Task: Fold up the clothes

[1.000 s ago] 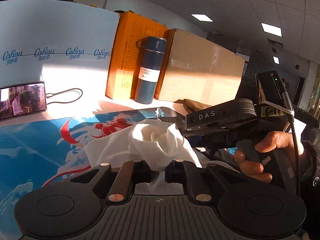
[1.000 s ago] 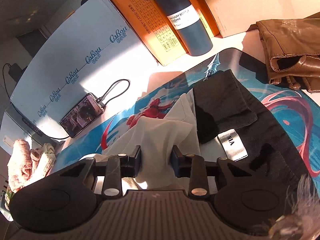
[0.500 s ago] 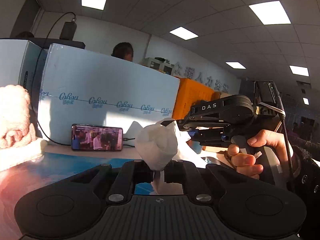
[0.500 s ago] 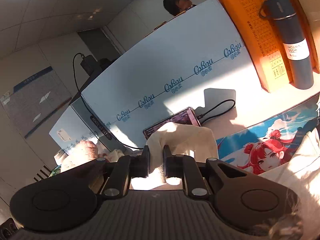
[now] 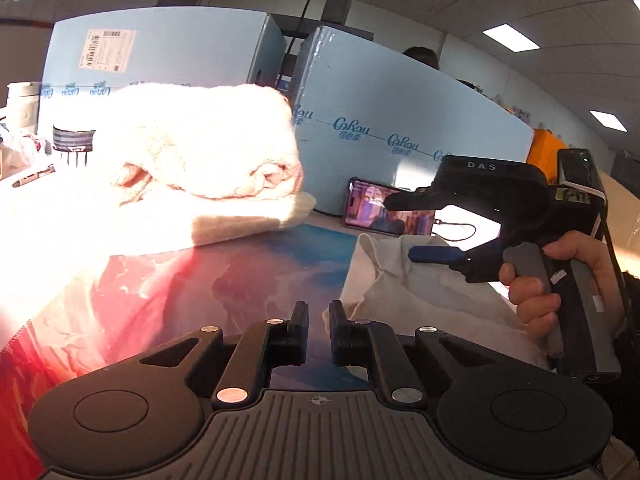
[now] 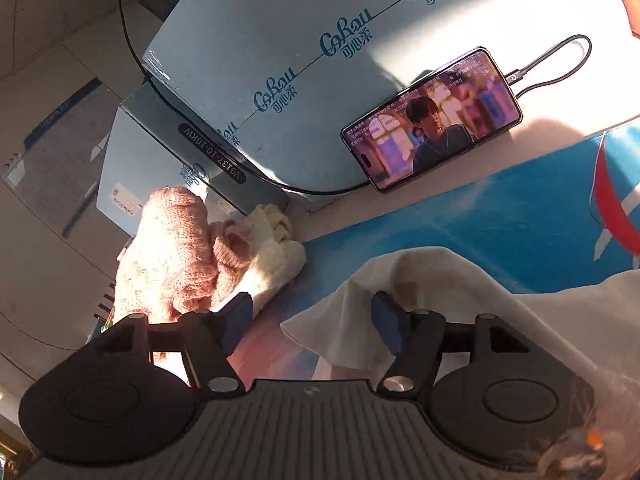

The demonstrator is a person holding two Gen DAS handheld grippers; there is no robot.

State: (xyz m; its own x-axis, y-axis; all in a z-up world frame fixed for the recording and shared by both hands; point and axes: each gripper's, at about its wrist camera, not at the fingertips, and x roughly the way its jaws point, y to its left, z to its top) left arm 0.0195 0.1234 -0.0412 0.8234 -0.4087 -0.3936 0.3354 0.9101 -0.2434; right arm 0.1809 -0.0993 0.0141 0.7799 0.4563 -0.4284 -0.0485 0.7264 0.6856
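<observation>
The left hand-held gripper (image 5: 318,330) has its jaws a narrow gap apart and opening, nothing between them. The right hand-held gripper (image 6: 312,322) is also opening, jaws wide; a white garment (image 6: 420,292) drapes over one finger, unpinched, and lies on the table's blue printed mat (image 6: 500,216). Folded pink and cream knitwear (image 6: 192,248) sits just beside it (a phone (image 6: 432,120) leans on a blue box (image 6: 304,40) behind).

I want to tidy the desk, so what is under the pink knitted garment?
The pink knitted garment lies on a cream knitted garment; only the cream one's near end shows. What lies beneath both is hidden.
</observation>
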